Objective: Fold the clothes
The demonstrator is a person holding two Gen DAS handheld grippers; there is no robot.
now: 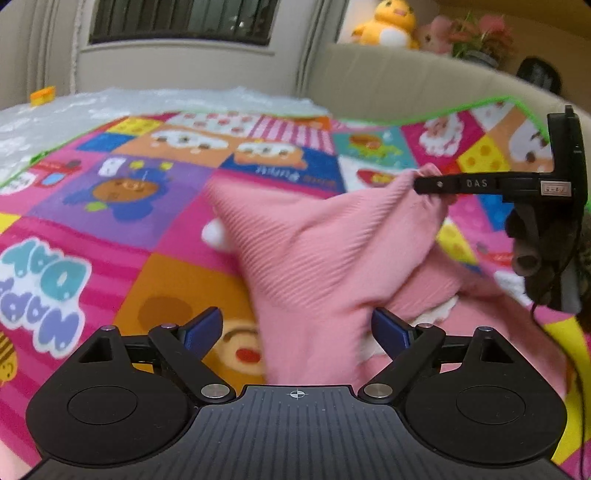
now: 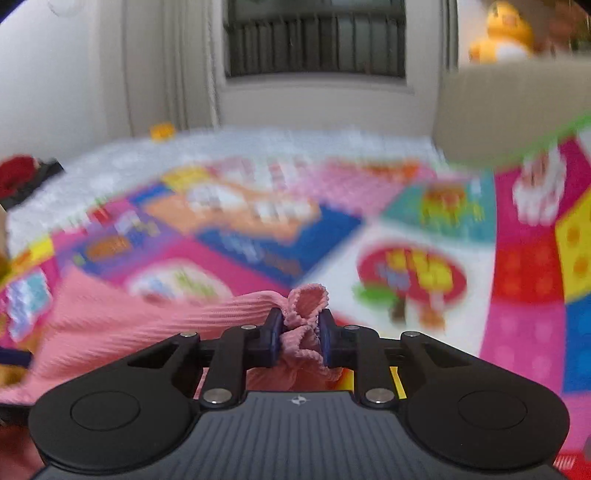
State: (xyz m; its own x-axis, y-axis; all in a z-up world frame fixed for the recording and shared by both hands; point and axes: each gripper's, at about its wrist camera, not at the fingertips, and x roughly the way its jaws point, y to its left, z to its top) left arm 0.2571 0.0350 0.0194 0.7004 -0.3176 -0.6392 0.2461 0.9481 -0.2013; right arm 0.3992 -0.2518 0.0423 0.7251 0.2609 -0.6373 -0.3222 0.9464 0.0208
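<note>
Looks barely started: right gripper [image 2: 301, 338] pinching the pink ribbed garment [image 1: 317, 258] up off the play mat [image 1: 110, 206], left gripper [image 1: 297, 332] spread wide, no neat fold showing yet.

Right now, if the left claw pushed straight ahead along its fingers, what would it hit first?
Most likely the pink garment, whose cloth already lies between the open left claw's fingers. The right claw holds a corner lifted. Depth is hard to judge.

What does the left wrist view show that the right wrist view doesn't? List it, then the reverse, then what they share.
Left wrist only: the open left gripper and the pink flowers beside the duck.

Right wrist only: the right gripper head-on, and a red object at the left edge.

Both: the pink ribbed garment clamped by the right gripper, the patchwork mat, the window, the yellow duck toy.
</note>
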